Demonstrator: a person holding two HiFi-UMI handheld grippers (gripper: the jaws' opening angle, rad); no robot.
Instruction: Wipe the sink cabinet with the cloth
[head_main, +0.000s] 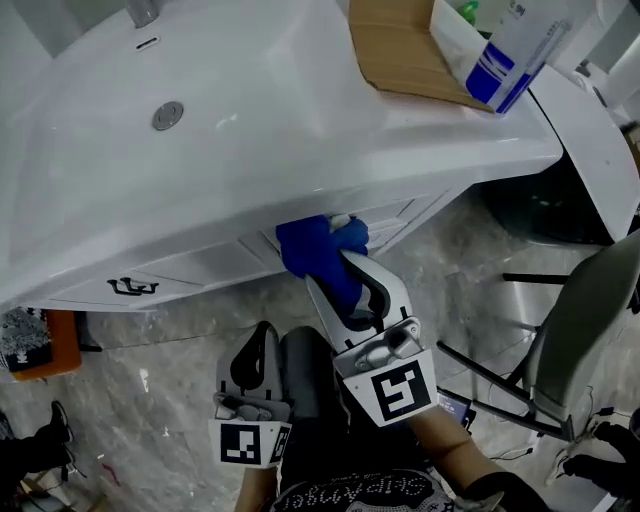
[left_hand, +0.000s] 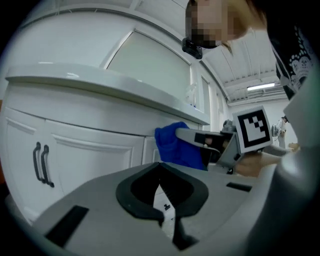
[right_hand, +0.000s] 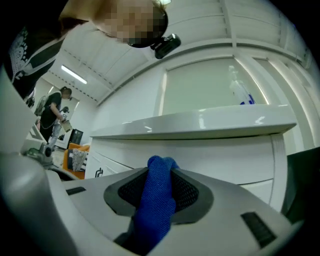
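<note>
Right gripper (head_main: 338, 268) pinches the blue cloth (head_main: 318, 247), pressing it against the white sink cabinet (head_main: 190, 268) front just under the basin rim (head_main: 300, 197); left gripper (head_main: 262, 340) hangs below, jaws pressed together, empty.

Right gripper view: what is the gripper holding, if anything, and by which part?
The right gripper clamps a blue woven cloth by a bunched fold; a bit pokes past the jaw tips. The left gripper holds nothing.
</note>
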